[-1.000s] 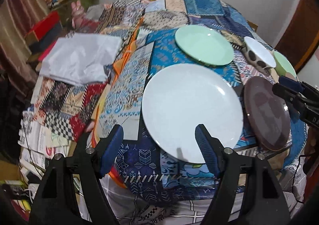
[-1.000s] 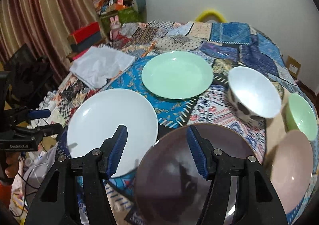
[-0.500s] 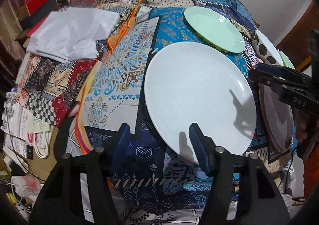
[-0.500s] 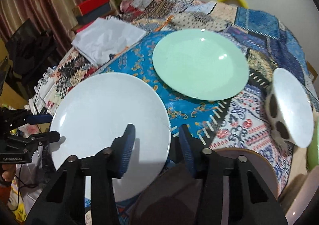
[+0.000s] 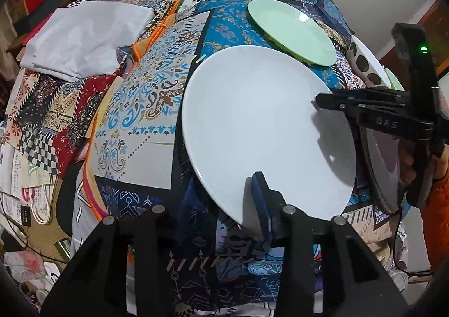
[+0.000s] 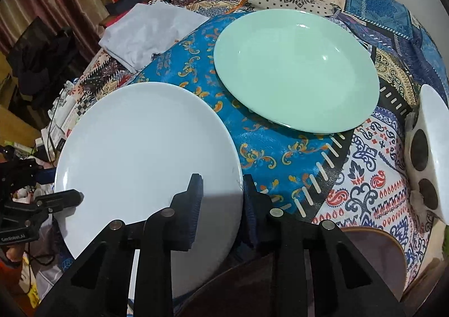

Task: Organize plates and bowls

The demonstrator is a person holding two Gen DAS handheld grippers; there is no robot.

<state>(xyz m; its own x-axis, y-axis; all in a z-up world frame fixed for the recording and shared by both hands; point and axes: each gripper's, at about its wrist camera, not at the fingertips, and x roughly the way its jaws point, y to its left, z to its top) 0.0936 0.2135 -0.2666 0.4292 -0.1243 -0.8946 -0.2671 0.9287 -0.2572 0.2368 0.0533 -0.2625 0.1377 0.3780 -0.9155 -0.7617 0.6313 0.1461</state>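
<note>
Patchwork cloth (image 6: 269, 154) covers the table, and the white plate (image 5: 266, 126) lies at its near edge, part of its rim past the cloth's drop. Both grippers are at that plate. The left gripper (image 5: 252, 204) has one blue pad on top of the near rim; the other finger is hidden under the plate, so it appears to pinch the rim, though the contact below cannot be seen. The right gripper (image 6: 221, 204) straddles the opposite rim, fingers narrowed around the edge, one pad above the plate and one beside it; whether they press is unclear. Just beyond lies the green plate (image 6: 294, 70), close to the white one but apart. A brown plate (image 6: 373, 255) sits beside the right gripper, and a spotted bowl (image 6: 429, 154) stands further right. White fabric (image 5: 81, 39) lies folded at the table's far left. Clutter and striped curtains (image 6: 50, 2) fill the room behind.
</note>
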